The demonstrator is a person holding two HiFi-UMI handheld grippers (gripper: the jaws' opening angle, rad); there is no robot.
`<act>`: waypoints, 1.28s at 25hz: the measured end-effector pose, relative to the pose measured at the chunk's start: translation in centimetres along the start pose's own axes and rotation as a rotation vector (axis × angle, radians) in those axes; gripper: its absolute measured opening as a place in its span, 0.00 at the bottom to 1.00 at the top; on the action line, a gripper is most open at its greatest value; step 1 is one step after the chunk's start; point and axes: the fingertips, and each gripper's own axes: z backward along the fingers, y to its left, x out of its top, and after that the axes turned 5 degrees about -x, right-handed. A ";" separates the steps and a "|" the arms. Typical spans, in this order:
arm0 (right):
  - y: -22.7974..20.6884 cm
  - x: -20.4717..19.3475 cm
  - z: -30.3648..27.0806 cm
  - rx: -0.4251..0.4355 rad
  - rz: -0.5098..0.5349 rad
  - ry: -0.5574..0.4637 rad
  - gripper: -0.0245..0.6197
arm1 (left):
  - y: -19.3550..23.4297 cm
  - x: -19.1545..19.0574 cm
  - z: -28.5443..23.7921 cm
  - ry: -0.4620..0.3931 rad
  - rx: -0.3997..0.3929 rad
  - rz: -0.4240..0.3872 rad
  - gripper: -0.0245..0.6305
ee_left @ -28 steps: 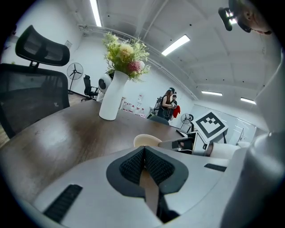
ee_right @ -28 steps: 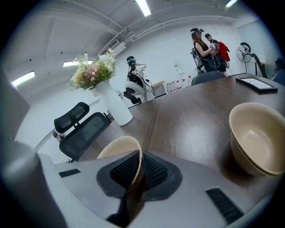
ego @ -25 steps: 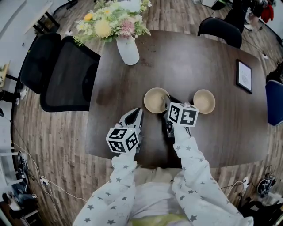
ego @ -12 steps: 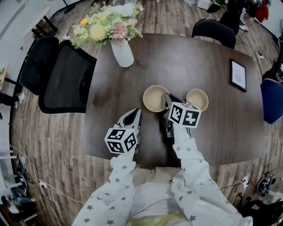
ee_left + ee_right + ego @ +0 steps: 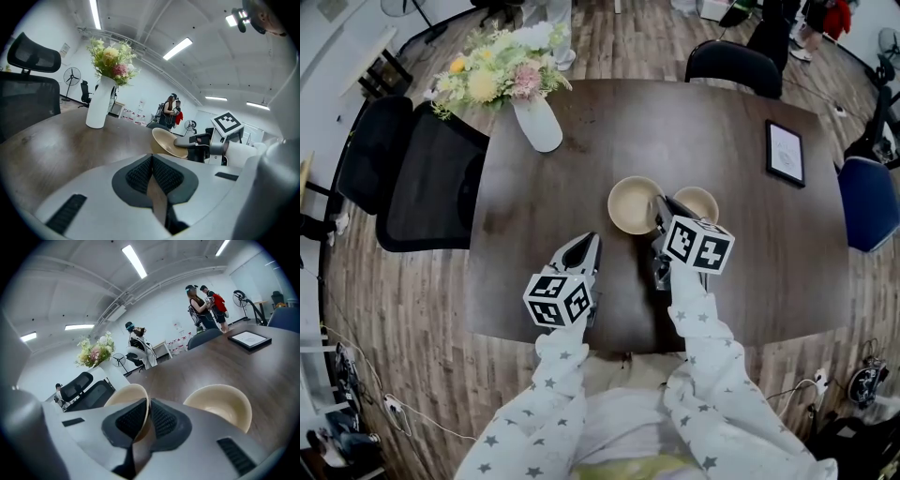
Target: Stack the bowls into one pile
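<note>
In the head view the second bowl [image 5: 694, 200] is half covered — the marker cube [image 5: 697, 246] of the right gripper [image 5: 146, 409] sits over its near rim, and only the far part shows. The right gripper view hides the lower wall of the held bowl [image 5: 123, 398] behind the gripper's own pads. No view shows whether that bowl's base touches the table [image 5: 544, 197].

The right gripper is clenched on the held bowl's rim, which runs between its two pads. In the left gripper view that bowl hangs tilted from the right jaws. The second bowl stands upright on the table just to the right of the held one, their rims close but apart.

The left gripper [image 5: 152, 165] has its pads pressed together with nothing between them — it hovers over the table's near side, left of both bowls and clear of them. A vase of flowers [image 5: 536, 122] stands at the table's far left and a framed sheet [image 5: 786, 153] at its far right.
</note>
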 end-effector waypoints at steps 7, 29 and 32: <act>-4.3 1.8 2.4 -0.069 -0.049 -0.057 0.10 | -3.3 -0.5 -2.5 0.019 -0.059 -0.020 0.07; -13.9 1.5 4.8 -0.252 -0.145 -0.037 0.10 | -7.7 -1.5 -6.1 0.060 -0.101 -0.040 0.08; -13.9 1.3 4.5 -0.255 -0.122 -0.021 0.10 | -7.6 -1.5 -6.2 0.059 -0.095 -0.037 0.08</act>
